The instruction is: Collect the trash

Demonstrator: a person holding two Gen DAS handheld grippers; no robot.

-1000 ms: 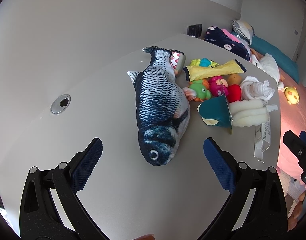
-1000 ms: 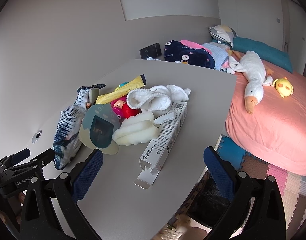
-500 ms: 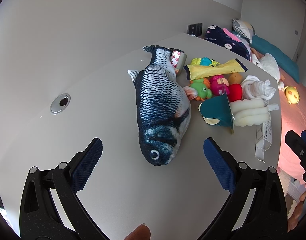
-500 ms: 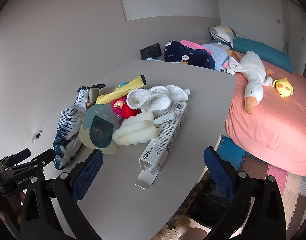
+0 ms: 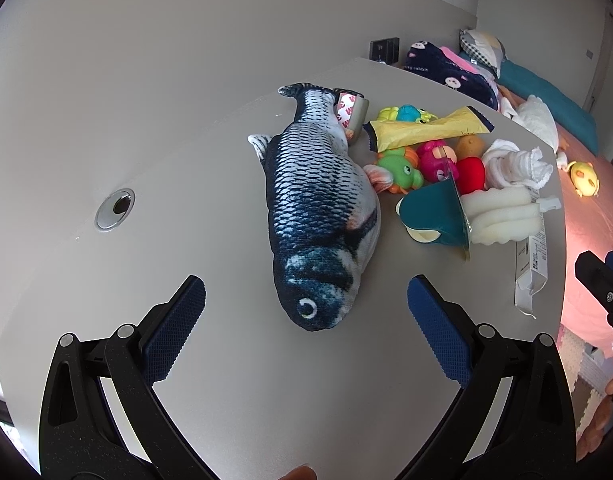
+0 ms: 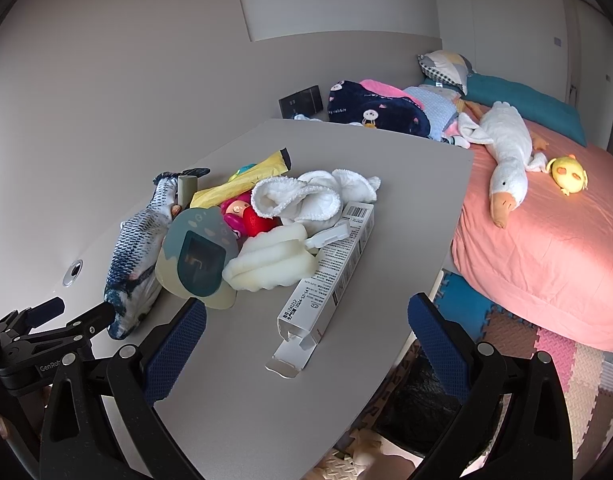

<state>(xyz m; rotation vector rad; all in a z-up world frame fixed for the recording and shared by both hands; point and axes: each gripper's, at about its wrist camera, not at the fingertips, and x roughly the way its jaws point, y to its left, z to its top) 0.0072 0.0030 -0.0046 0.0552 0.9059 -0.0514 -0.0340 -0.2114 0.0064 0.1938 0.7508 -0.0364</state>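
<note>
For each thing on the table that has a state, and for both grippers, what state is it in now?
left gripper: open, empty.
right gripper: open, empty.
long carton: lying flat, near end flaps open.
yellow wrapper: lying on the toys.
white cloth: crumpled.
plush fish: lying on its side.

We are in a home bedroom, likely a child's. A bed with a salmon-pink fitted sheet (image 6: 546, 248) fills the right side, with a white plush goose (image 6: 506, 152), a small yellow plush chick (image 6: 568, 174), a teal pillow (image 6: 522, 100) and a navy cartoon-print blanket (image 6: 374, 110) lying on it. Pastel foam puzzle mats (image 6: 558, 360) cover the floor. The grey table (image 6: 266, 392) beside the bed carries bright rubber bath toys (image 5: 422, 160) and a blue-scaled plush fish (image 5: 318, 208).
</note>
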